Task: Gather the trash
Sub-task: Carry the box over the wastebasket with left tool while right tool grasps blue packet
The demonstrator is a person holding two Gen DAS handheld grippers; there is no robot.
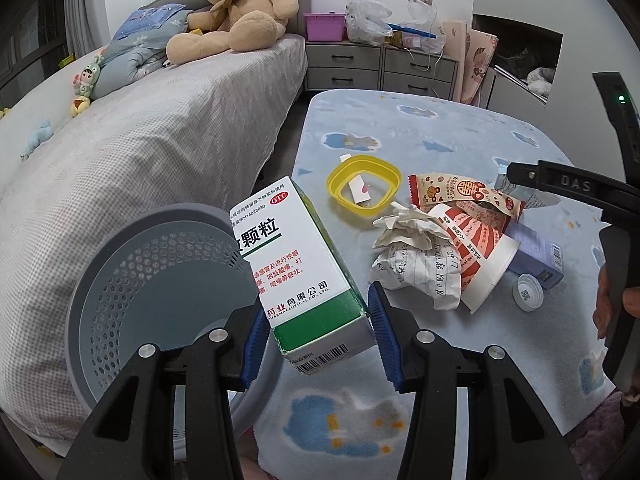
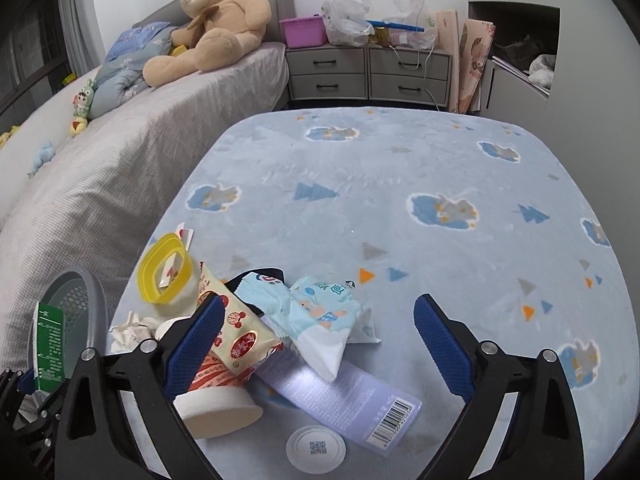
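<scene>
My left gripper (image 1: pixel 318 332) is shut on a white and green medicine box (image 1: pixel 304 264) and holds it tilted beside the rim of a grey perforated bin (image 1: pixel 160 292). The box (image 2: pixel 50 344) and the bin (image 2: pixel 76 304) also show at the left edge of the right wrist view. My right gripper (image 2: pixel 320 344) is open and empty above a trash pile: a red and white paper cup (image 2: pixel 216 396), a snack wrapper (image 2: pixel 236 332), a light blue tissue pack (image 2: pixel 320 320), a lilac box (image 2: pixel 344 404), a white cap (image 2: pixel 316 448), crumpled paper (image 1: pixel 412 256) and a yellow ring-shaped lid (image 2: pixel 164 276).
The trash lies on a light blue patterned blanket (image 2: pixel 400 200). A bed with a grey cover (image 1: pixel 140 152) and a teddy bear (image 1: pixel 240 12) runs along the left. Grey drawers (image 2: pixel 368 72) with plastic bags stand at the back.
</scene>
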